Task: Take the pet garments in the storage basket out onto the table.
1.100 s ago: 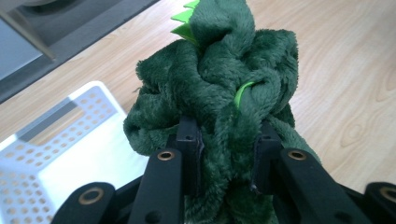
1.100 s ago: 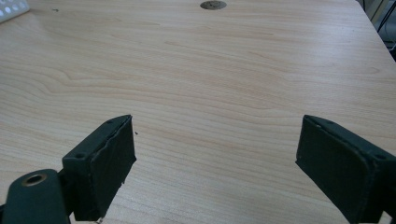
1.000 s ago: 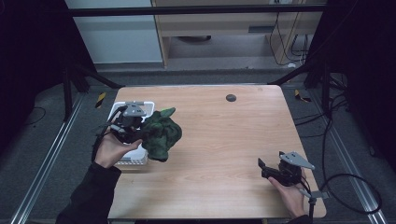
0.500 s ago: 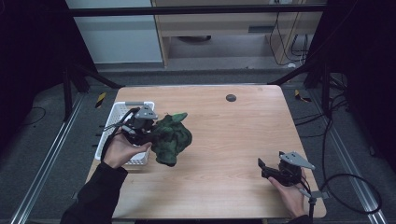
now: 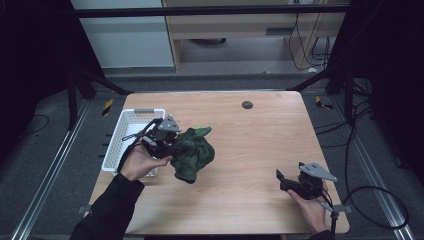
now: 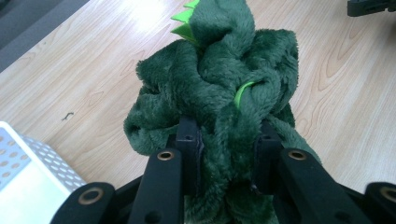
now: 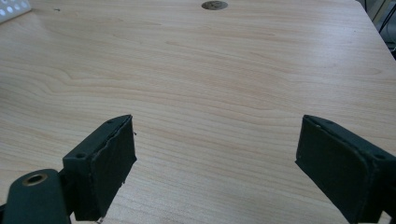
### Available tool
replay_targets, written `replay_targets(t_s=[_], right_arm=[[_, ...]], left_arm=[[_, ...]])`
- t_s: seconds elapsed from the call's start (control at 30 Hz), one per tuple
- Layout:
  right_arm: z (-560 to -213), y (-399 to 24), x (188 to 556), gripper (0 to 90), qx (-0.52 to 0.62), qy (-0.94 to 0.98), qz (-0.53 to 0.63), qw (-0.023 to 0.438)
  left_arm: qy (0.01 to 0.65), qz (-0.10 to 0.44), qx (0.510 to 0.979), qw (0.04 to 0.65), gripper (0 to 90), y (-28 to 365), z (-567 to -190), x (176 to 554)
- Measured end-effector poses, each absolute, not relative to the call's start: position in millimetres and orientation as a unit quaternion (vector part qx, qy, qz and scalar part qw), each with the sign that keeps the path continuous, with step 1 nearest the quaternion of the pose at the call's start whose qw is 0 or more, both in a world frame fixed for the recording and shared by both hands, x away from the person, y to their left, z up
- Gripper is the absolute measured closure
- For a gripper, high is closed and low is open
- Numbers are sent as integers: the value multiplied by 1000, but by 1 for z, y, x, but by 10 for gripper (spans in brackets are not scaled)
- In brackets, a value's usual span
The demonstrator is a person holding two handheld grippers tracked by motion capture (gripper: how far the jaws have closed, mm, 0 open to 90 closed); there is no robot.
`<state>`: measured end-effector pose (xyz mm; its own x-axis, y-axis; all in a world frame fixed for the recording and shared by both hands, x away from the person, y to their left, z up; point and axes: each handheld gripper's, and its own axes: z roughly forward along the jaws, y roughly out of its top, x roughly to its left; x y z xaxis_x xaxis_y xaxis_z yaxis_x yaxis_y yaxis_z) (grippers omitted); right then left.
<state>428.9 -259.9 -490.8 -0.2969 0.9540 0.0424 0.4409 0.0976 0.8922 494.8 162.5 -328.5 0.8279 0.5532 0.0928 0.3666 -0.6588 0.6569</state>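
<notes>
Dark floor and black frame rails surround the pale wooden worktop [image 5: 250, 150] in the high view. At about nine o'clock on it sits a white perforated basket [image 5: 131, 135], and just beside that, toward the centre, the left gripper [image 5: 172, 145] is clamped on a dark green plush toy [image 5: 192, 155], which hangs bunched from the jaws just above or on the wood; I cannot tell which. At about five o'clock the right gripper [image 5: 286, 181] rests low near the worktop's edge, well apart from the toy, jaws spread and holding nothing.

From the left gripper view, the plush toy [image 6: 219, 88] bulges between and above both black jaws, which pinch a thick fold of its pile. Lime-green felt spikes [image 6: 187, 25] stick out at twelve o'clock. It looks light, soft and floppy, not fragile and not slippery; a pinch on a fat fold like this one should hold, while a thin spike or limb might slide out or let the body swing.

Along the right gripper view, the jaws stand wide over bare wood, with a small dark round insert [image 7: 215, 5] at twelve o'clock.
</notes>
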Motion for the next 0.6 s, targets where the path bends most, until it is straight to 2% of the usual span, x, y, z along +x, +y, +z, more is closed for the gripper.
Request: replay_targets(t_s=[0.6], right_arm=[[-491, -261, 429, 118, 514, 678, 433, 297]], left_arm=[[231, 125, 914, 309, 703, 134, -344, 506]])
